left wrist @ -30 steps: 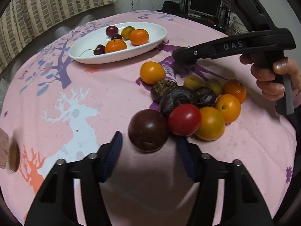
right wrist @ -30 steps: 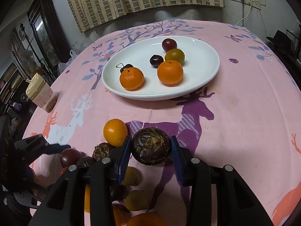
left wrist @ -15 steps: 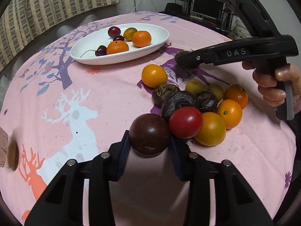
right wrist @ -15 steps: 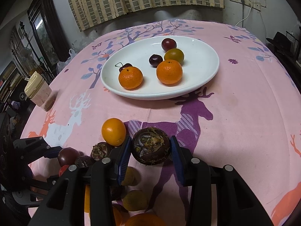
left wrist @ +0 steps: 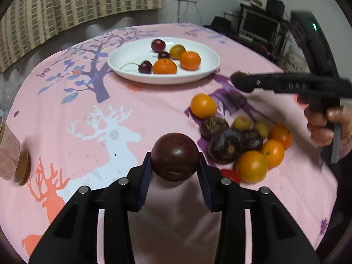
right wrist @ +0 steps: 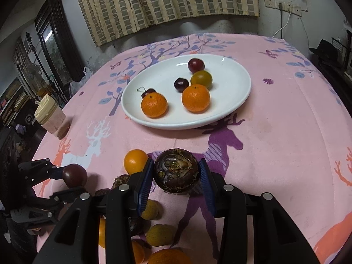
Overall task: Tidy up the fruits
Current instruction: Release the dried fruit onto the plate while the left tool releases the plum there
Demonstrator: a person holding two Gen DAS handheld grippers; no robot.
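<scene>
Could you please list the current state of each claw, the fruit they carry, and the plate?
Left claw: shut on dark plum, lifted.
Right claw: shut on water chestnut.
White plate: holds six fruits.
Fruit pile: on the tablecloth.

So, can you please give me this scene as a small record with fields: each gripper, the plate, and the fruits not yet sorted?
left gripper: shut on dark red plum, held above the cloth
right gripper: shut on brown rough fruit
white plate: holds two mandarins, two cherries, one red and one yellow-green round fruit
loose pile: orange, dark brown and small yellow fruits, one red tomato
table cover: pink cloth with deer print
</scene>
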